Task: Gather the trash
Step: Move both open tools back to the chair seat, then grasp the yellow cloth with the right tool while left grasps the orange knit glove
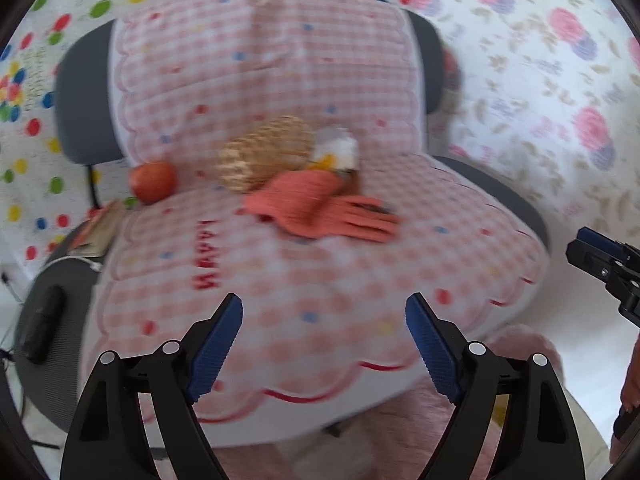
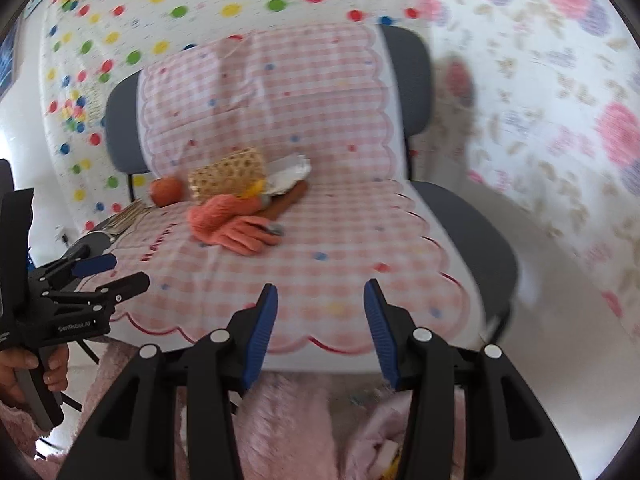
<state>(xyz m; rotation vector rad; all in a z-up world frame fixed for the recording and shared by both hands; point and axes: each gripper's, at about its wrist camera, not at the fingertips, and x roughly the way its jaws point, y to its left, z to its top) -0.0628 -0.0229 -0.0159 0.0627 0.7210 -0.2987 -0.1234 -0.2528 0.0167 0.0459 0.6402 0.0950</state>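
I have both grippers held before a grey chair (image 1: 86,92) draped in a quilted pink-and-white gingham cover (image 1: 320,272) with scalloped red-trimmed edges and small coloured dots. My left gripper (image 1: 324,344) stands released, its two ribbed blue pads wide apart with nothing between them, only the cover showing through the gap. My right gripper (image 2: 320,328) is also unclenched, its jaws narrower than the left pair and likewise empty. In the right wrist view, a hand (image 2: 28,368) grips the left tool's handle at the frame's left edge. The clutter sits in one cluster at the back of the seat, well apart from both sets of fingers: one woven straw-coloured basket (image 1: 266,152) lying on its side, with an open lattice weave; one crumpled white wad (image 1: 336,146), paper or plastic I cannot tell, touching the basket's right end; one coral knitted glove (image 1: 320,208) spread flat in front of them; and one brown elongated piece (image 2: 288,200) poking out beneath the white wad, too blurred to name. One smooth round orange fruit (image 1: 153,181) rests just left of the basket. Under the chair's front edge lies shaggy pink fabric (image 2: 288,420).
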